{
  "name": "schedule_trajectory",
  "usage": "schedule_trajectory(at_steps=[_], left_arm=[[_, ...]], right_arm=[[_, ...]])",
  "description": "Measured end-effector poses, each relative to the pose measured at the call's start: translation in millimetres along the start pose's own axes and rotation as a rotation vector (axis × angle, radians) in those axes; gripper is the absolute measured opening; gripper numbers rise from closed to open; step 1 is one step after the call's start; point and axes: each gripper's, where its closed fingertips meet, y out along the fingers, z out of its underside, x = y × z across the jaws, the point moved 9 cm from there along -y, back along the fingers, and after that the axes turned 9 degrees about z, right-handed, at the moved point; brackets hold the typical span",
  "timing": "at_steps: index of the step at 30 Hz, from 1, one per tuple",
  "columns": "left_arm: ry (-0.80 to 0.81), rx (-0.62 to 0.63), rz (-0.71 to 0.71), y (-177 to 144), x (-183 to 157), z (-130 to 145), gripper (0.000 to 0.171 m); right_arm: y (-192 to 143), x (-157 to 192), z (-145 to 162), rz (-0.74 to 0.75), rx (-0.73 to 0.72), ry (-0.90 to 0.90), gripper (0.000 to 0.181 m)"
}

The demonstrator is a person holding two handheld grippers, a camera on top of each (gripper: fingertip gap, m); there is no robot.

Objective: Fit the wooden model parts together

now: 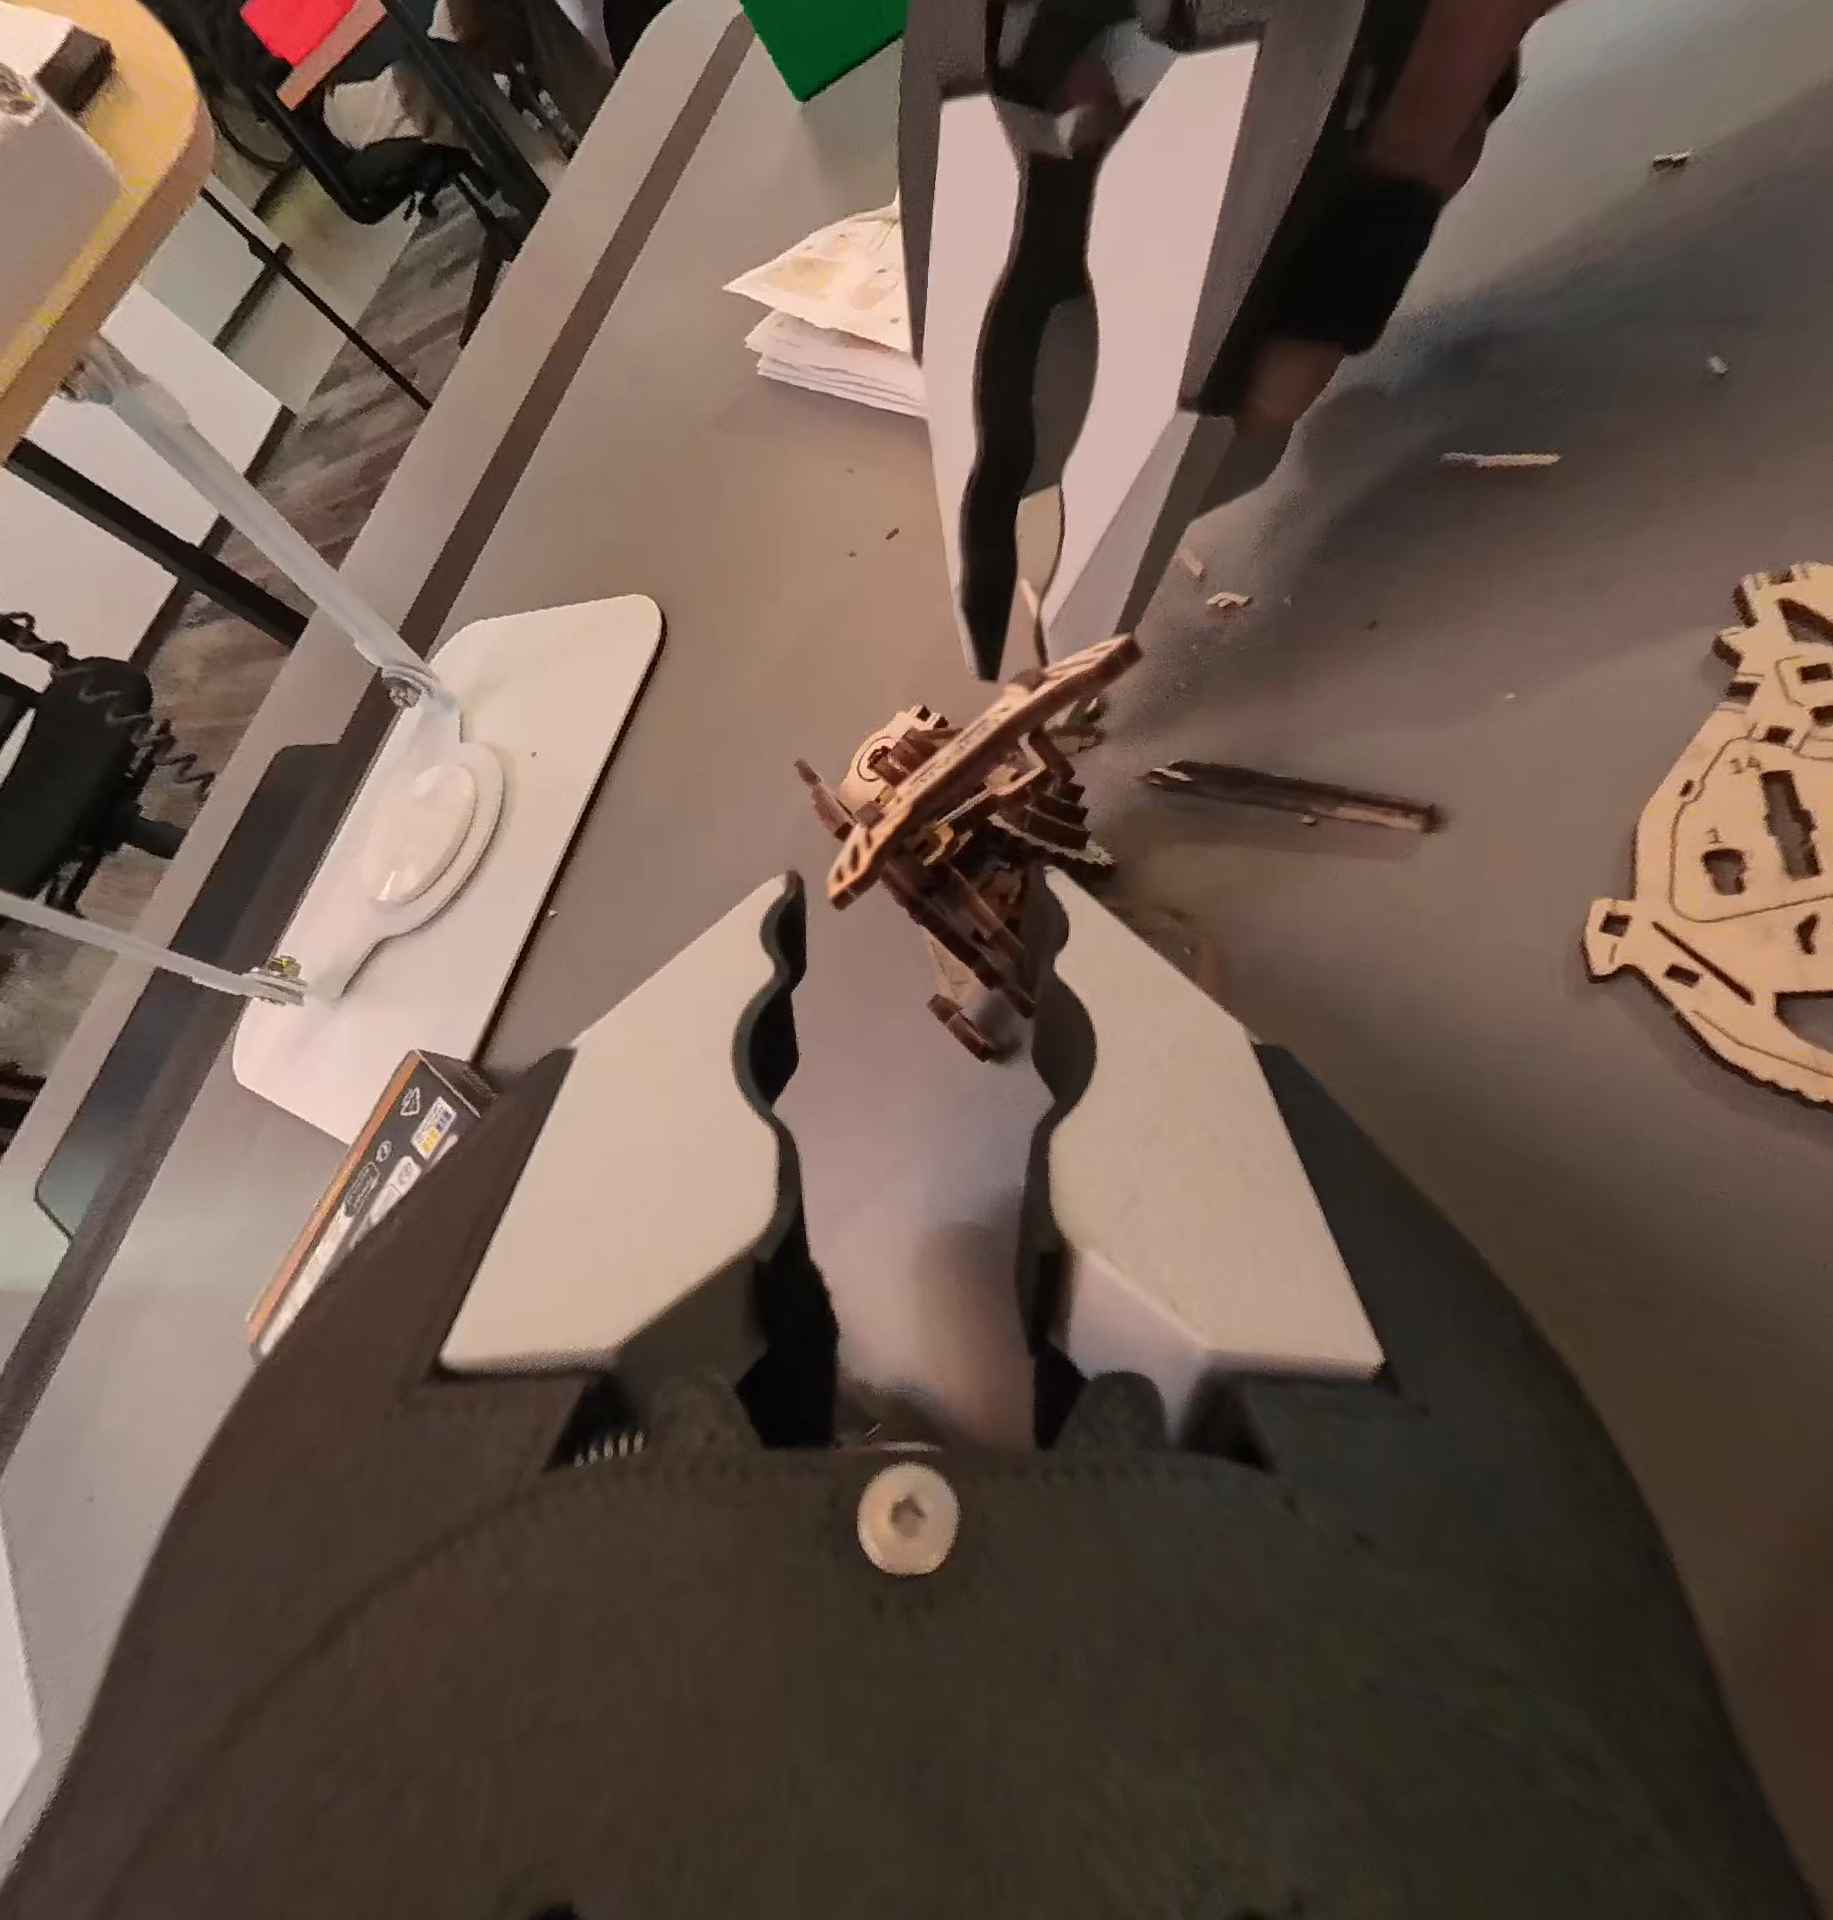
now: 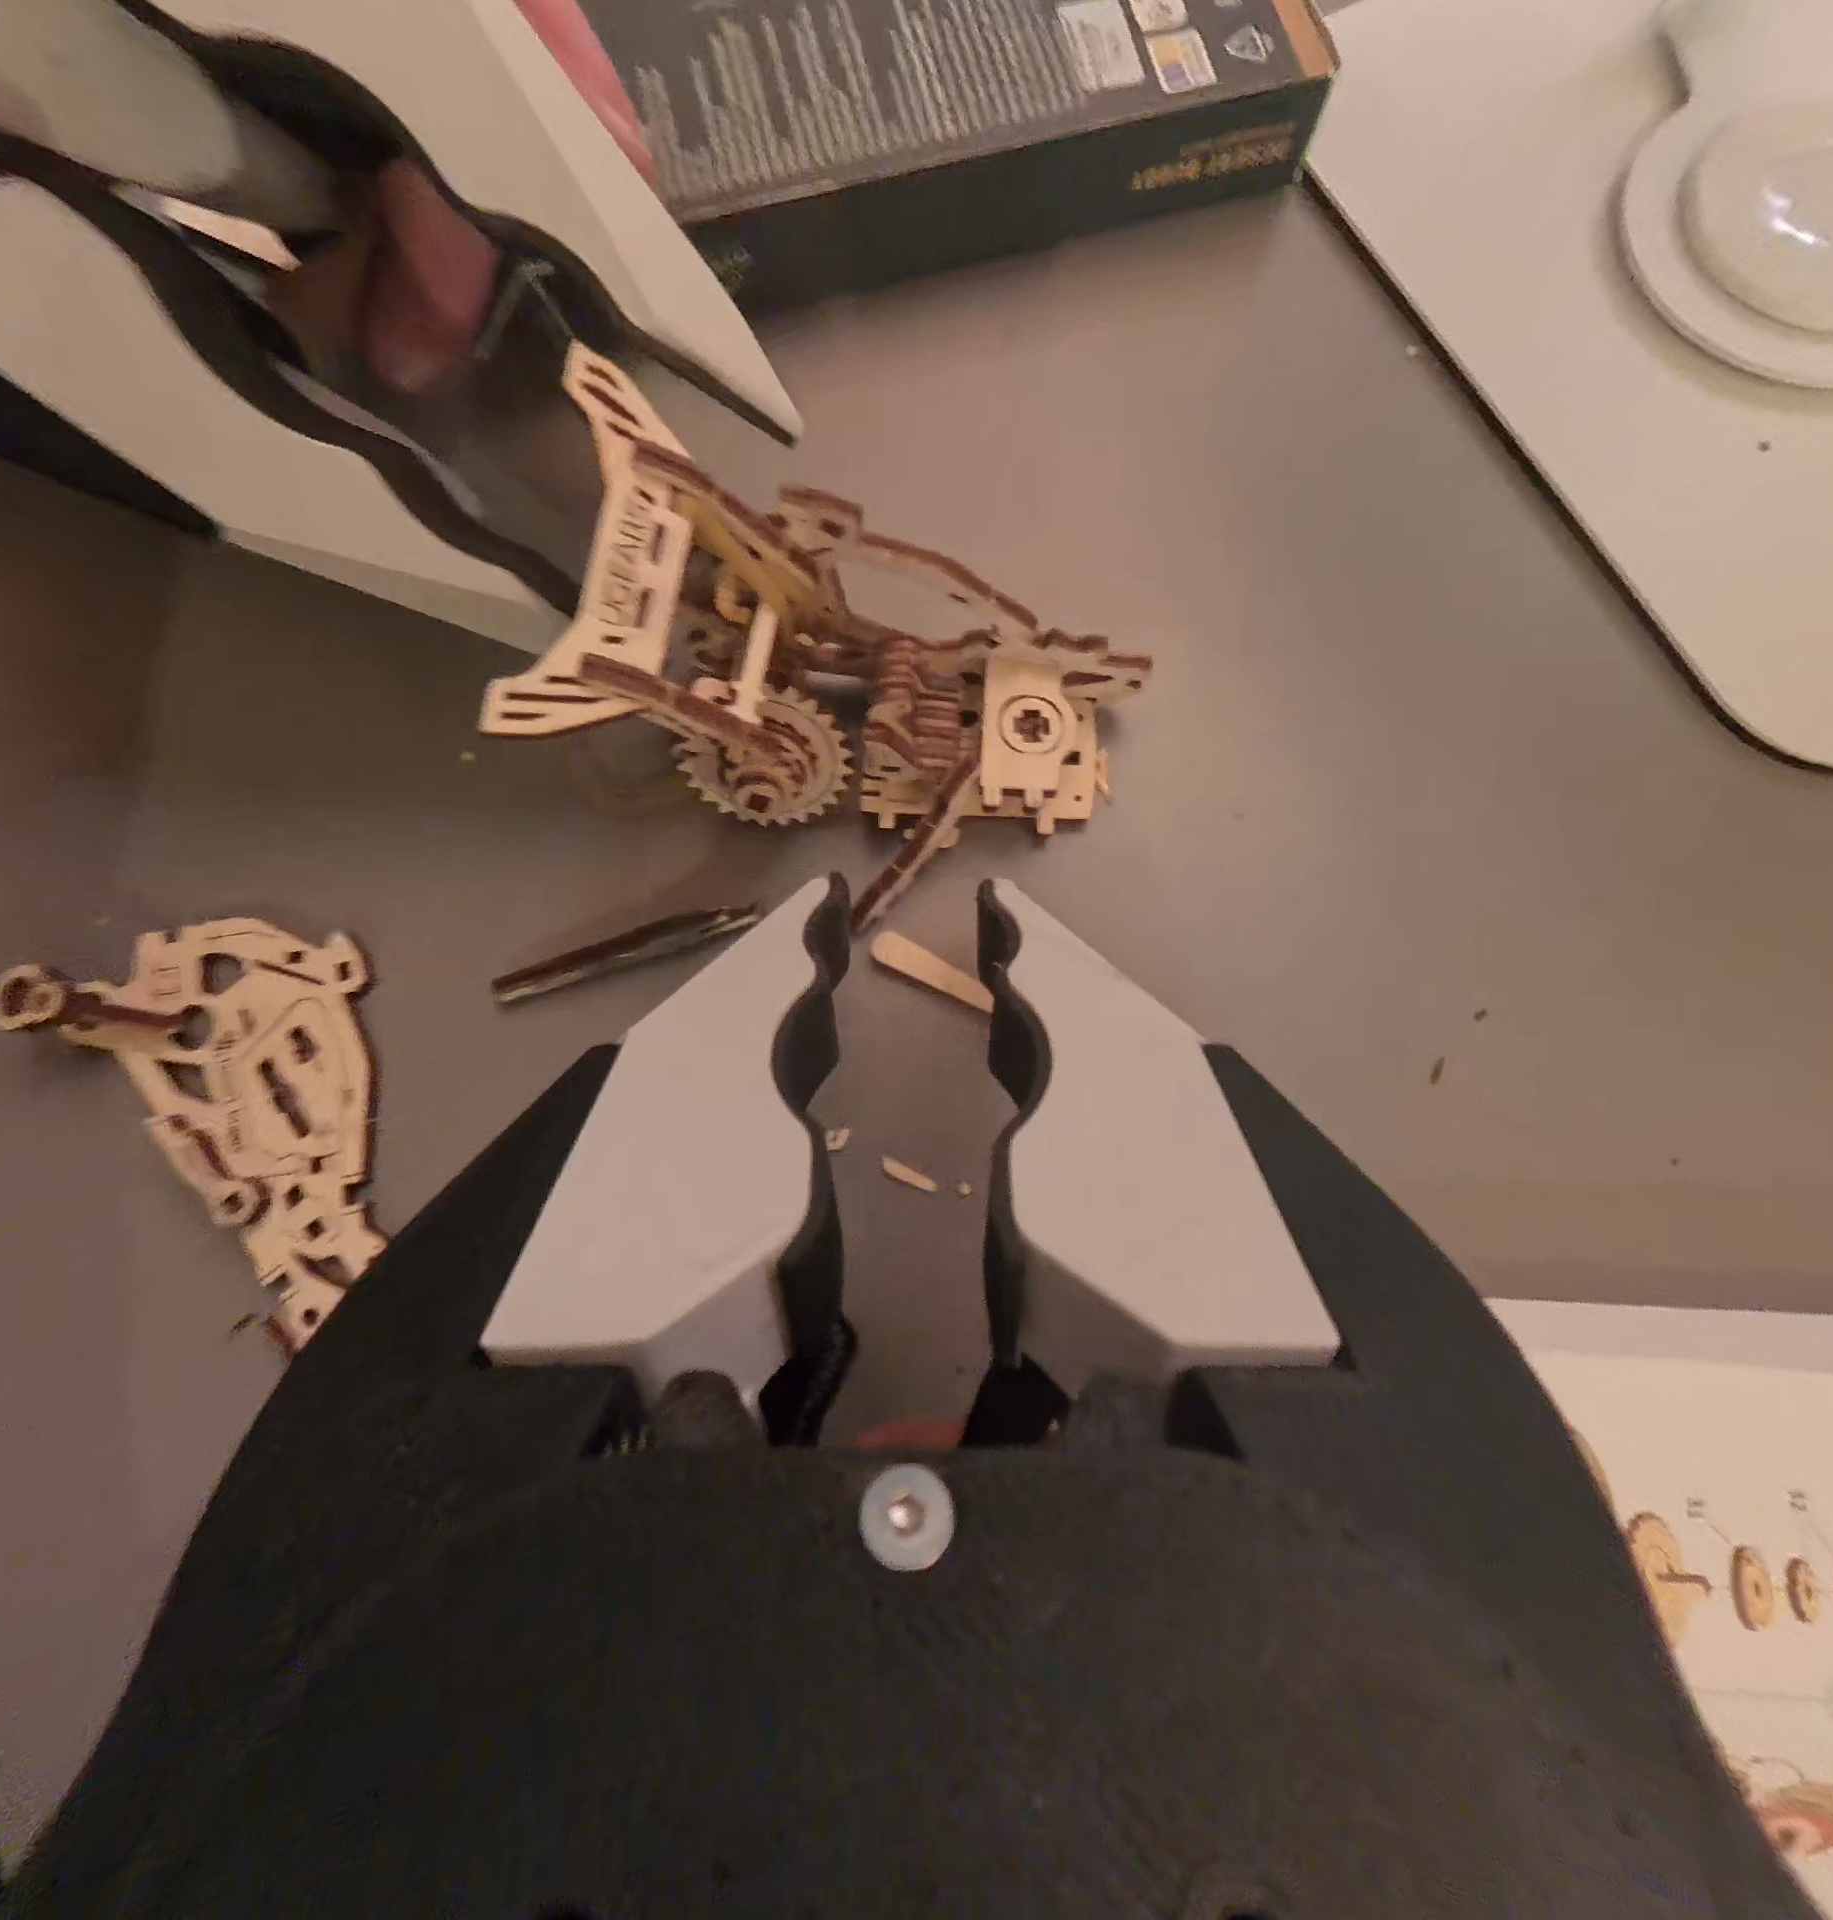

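Both pairs of fingers stand parted. On the left gripper the gap is wide, and the wooden model sits at its tips against the right finger; whether that amounts to a hold I cannot tell. The right gripper shows a narrower gap with nothing between its wavy black pads; a thin wooden strip slants off the model toward its tips, and a pale stick lies on the grey tabletop between them.

The model, with a toothed gear at its underside, rests mid-tabletop, one end tilted up by the left gripper. Beside it lie a dark wooden bar and a punched-out part sheet. A printed box and a white lamp base sit toward the edge, an instruction sheet at a corner.
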Motion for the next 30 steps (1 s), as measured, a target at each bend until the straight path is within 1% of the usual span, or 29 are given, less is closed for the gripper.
schedule_trajectory(at_steps=[1,4,6,8,11,14,15,17,18,20,21,23,25,26,28,30], left_arm=[[0.007,0.008,-0.003,0,0,0,0.041],[-0.009,0.014,-0.003,-3,1,-1,0.043],[-0.015,0.014,-0.013,-7,2,-2,0.044],[-0.022,0.008,-0.028,-13,5,-5,0.045],[-0.046,-0.016,-0.054,-25,10,-14,0.044],[-0.052,-0.029,-0.086,-37,16,-25,0.044],[-0.065,-0.041,-0.094,-42,18,-30,0.043],[-0.129,-0.094,-0.110,-54,23,-44,0.041],[-0.177,-0.133,-0.100,-59,24,-53,0.037],[-0.351,-0.234,-0.040,-65,22,-71,0.024],[-0.448,-0.280,0.013,-65,20,-79,0.022],[-0.605,-0.357,0.099,-65,18,-89,0.019],[-0.773,-0.436,0.214,-61,15,-95,0.019],[-0.848,-0.454,0.272,-57,11,-96,0.019],[-0.944,-0.505,0.360,-53,2,-98,0.020],[-1.030,-0.562,0.440,-53,-5,-102,0.015]], right_arm=[[2,0,0,0.006,0.002,0.005,0.022],[8,4,0,0.005,0.000,-0.002,0.016],[10,5,1,0.014,0.009,-0.009,0.003],[7,4,2,0.002,0.004,0.017,0.000],[-4,-2,3,-0.048,-0.051,0.095,0.000],[-20,-2,0,-0.040,-0.100,0.078,0.000],[-28,-1,-2,-0.004,-0.128,0.044,0.000],[-47,4,-8,0.111,-0.181,-0.081,0.000],[-59,10,-14,0.158,-0.232,-0.133,0.000],[-80,23,-25,0.308,-0.294,-0.295,0.000],[-90,31,-30,0.387,-0.322,-0.390,0.000],[-107,48,-39,0.501,-0.377,-0.542,0.000],[-118,62,-44,0.591,-0.416,-0.662,0.000],[-123,68,-45,0.624,-0.430,-0.711,0.000],[-129,77,-46,0.693,-0.438,-0.795,0.000],[-133,84,-44,0.733,-0.434,-0.868,0.000]])
